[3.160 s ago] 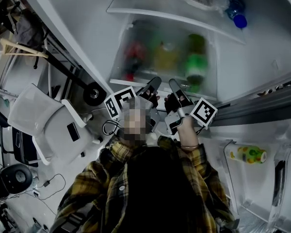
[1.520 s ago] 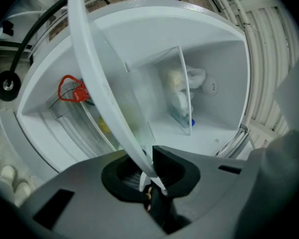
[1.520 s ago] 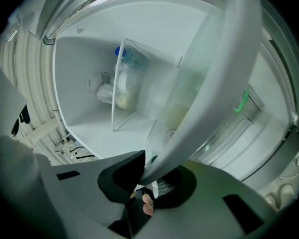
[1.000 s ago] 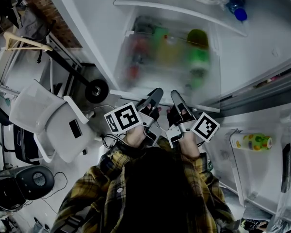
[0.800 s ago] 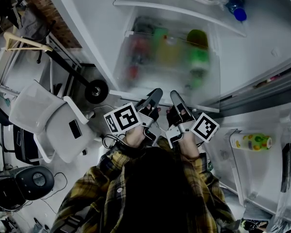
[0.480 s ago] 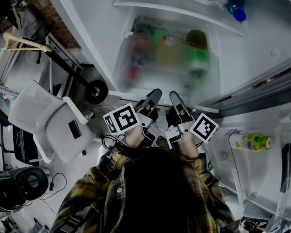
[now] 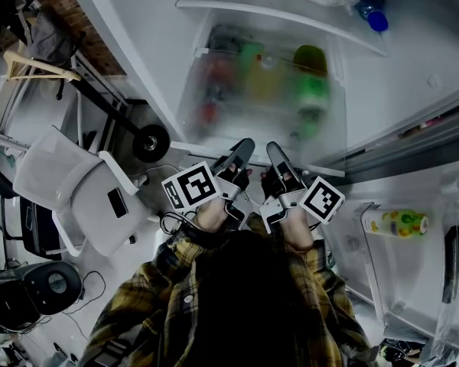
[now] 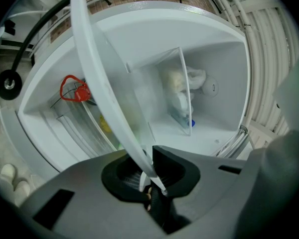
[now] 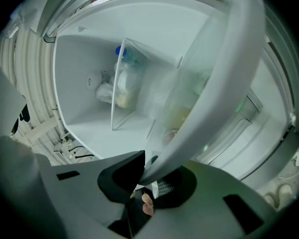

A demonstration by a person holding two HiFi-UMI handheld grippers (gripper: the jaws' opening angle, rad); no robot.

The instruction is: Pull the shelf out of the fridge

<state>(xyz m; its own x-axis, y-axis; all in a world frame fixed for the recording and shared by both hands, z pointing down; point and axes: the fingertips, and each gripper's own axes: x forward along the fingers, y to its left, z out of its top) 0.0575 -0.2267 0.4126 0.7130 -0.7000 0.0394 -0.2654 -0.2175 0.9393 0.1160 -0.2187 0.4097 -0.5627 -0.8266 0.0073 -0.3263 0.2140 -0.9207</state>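
Clamping the white front rim of the shelf, the left gripper and right gripper sit side by side just above the person's plaid sleeves. In both gripper views the jaws stand narrow, with the rim pinched between the pads. Against three seconds ago, the shelf stands a little farther out of the fridge. Over the last second it has not shifted, nor have the grippers. Its rim now reaches the cabinet's front edge, with the fridge wall close on the left and the door seal close on the right. A white chair stands well apart at the left. Through the frosted glass only a blurred green bottle and vague red and yellow shapes show. Farther up, the upper shelf is cut off by the frame
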